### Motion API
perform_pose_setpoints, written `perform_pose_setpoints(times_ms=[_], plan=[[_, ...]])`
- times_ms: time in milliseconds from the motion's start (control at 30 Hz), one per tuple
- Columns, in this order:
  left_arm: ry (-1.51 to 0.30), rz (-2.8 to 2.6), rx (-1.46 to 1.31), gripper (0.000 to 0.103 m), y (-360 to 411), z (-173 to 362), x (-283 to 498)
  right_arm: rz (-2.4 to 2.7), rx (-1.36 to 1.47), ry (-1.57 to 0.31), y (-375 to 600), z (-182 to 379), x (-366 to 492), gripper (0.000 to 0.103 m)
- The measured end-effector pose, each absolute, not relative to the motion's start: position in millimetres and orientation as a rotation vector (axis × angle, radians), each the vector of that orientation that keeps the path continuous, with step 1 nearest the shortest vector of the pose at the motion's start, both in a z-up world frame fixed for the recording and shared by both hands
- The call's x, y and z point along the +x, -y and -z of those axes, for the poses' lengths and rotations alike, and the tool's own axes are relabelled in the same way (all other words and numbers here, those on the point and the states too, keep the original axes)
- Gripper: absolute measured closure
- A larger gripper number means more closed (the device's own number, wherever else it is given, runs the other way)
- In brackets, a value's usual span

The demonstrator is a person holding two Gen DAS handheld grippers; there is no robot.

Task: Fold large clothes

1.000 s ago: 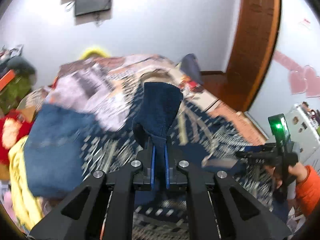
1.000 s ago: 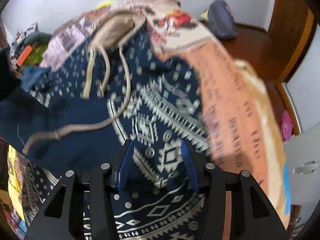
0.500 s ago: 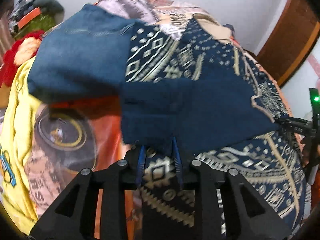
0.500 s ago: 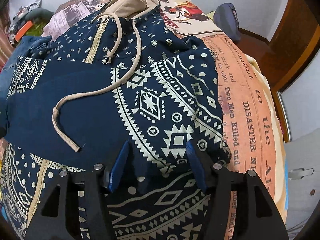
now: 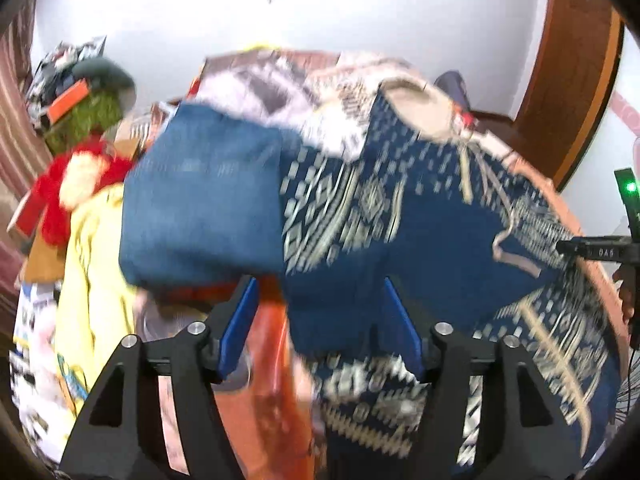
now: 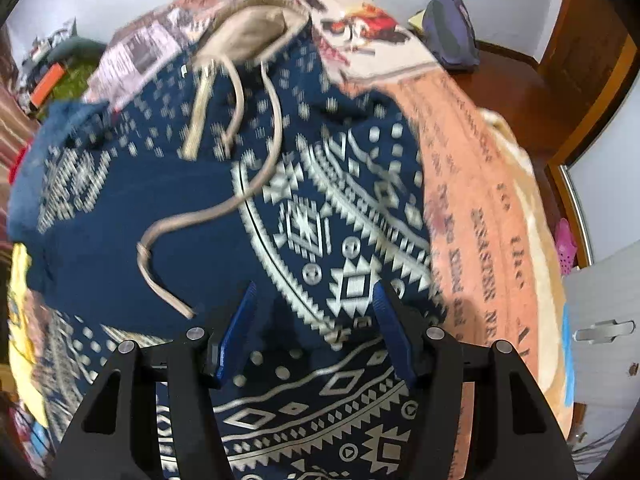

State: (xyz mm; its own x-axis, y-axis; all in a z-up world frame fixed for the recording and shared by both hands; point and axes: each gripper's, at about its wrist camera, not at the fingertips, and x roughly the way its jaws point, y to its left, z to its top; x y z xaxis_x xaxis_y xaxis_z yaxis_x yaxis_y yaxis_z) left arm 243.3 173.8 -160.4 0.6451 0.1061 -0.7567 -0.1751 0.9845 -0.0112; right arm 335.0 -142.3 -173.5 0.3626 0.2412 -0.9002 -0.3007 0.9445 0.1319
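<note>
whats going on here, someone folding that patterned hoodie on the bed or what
A person with a two-finger tool in each hand is folding a navy patterned hoodie spread on a bed. A sleeve lies folded across the hoodie's front. The left tool has just been opening, its jaws now apart with the sleeve's edge loose between them. The right tool stands open over the hoodie's patterned side, gripping nothing. Folded jeans lie beside the hoodie.

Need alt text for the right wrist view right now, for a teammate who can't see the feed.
The right gripper hangs open above a navy hoodie with a cream geometric print, lying on an orange printed blanket, nothing between its blue pads. A beige drawstring trails across the plain navy folded-over part from the tan-lined hood. The picture is motion-blurred.
</note>
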Motion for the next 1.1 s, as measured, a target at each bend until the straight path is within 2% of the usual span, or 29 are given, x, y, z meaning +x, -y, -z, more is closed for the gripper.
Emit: perform_pose_setpoints(times_ms=[100, 267, 467, 567, 800, 1100], plan=[[-0.822, -0.139, -0.075, 0.033, -169.3, 142.6, 270.7, -0.358, -0.041, -1.086, 143.7, 151.2, 340.8, 0.047], [-0.781, -0.056, -0.115, 0.032, -158.4, 119.5, 329.1, -0.372, -0.018, -0.982, 144.5, 116.7, 353.1, 0.047], [-0.786, -0.006, -0.108, 0.032, -141.8, 119.8, 398.6, -0.381, 0.004, -0.884, 138.9, 94.6, 381.5, 0.046], [-0.810, 0.000, -0.103, 0.032, -134.9, 127.7, 438.0, -0.362, 0.018, -0.851, 134.6, 92.4, 405.6, 0.043], [-0.926, 0.032, -0.146, 0.032, -132.3, 170.7, 521.5, -0.346, 0.076, -0.932, 113.2, 120.4, 479.1, 0.041], [-1.047, -0.044, -0.201, 0.032, -144.2, 232.9, 581.4, -0.311, 0.155, -1.139, 68.4, 196.8, 556.6, 0.041]])
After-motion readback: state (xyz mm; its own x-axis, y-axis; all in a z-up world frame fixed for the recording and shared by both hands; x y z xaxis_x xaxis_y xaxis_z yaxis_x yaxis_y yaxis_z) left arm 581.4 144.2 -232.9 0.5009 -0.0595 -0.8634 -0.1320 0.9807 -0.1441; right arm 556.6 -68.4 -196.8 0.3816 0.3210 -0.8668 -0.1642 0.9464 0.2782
